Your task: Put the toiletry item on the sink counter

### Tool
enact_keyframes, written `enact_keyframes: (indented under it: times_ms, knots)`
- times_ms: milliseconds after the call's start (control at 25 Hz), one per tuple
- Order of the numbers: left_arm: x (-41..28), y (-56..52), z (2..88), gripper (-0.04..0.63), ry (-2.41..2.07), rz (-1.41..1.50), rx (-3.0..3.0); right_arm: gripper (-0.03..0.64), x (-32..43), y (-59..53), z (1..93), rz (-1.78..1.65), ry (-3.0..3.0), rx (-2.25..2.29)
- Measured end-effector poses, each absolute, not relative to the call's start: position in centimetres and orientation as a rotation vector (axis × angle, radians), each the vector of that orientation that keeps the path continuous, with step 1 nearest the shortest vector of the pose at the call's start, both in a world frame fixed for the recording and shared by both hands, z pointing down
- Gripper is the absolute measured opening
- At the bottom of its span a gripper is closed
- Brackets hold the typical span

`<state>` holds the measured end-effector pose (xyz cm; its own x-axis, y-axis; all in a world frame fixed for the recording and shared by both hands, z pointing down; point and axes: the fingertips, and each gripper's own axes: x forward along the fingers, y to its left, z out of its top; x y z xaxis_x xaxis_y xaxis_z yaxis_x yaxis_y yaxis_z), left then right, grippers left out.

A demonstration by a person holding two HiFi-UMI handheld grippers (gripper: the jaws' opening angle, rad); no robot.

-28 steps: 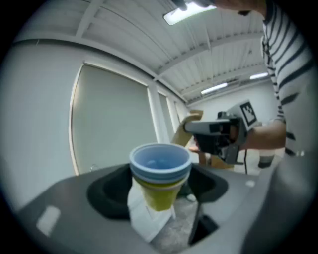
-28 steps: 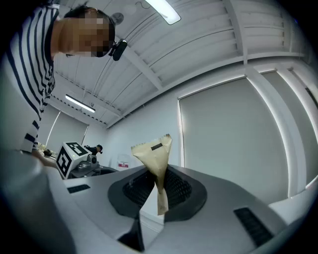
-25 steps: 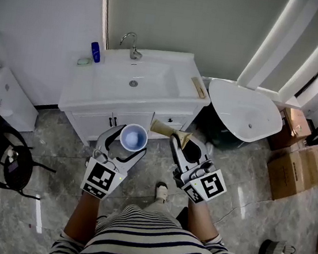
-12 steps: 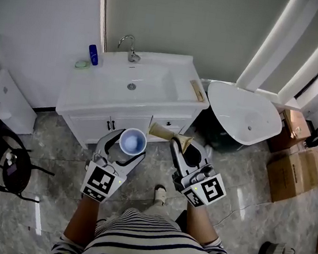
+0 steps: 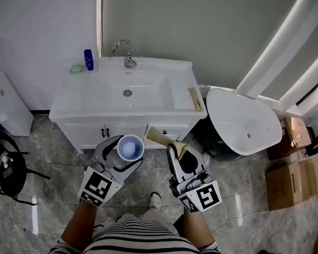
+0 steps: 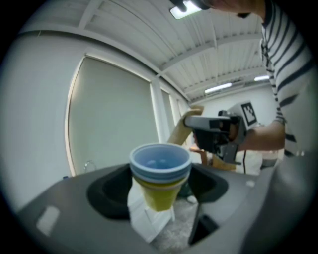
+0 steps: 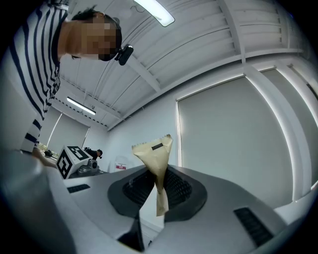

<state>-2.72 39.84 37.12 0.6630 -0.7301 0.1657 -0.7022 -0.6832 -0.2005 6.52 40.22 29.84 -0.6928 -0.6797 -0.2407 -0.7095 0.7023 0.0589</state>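
My left gripper [image 5: 122, 151] is shut on a cup [image 5: 130, 147] with a blue rim and a yellow body [image 6: 160, 173], held upright with its mouth up. My right gripper [image 5: 174, 149] is shut on the thin end of a beige tube [image 5: 162, 139], whose crimped wide end points away from me [image 7: 155, 161]. Both hang over the floor just in front of the white sink counter [image 5: 72, 99]. In the left gripper view the right gripper [image 6: 218, 134] shows beyond the cup.
On the counter are a faucet [image 5: 124, 52], a blue bottle [image 5: 89, 59], a green soap [image 5: 76, 69] and a wooden piece [image 5: 195, 99] at the right end. A white toilet [image 5: 243, 124] stands to the right, cardboard boxes [image 5: 290, 181] beyond it, a black stool [image 5: 2, 167] on the left.
Both grippers keep their holds on the cup and the tube. The head view has shifted: the sink counter now sits slightly lower and further left in the frame.
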Motion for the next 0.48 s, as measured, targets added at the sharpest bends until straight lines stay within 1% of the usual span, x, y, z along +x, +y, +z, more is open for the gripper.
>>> enact_keyframes:
  times_ms: [480]
  knots:
    - [5.0,30.1,35.3,0.353,1.239,-0.342,-2.732,0.049,14.3,30.5,28.0,0.229,2.703,-1.075]
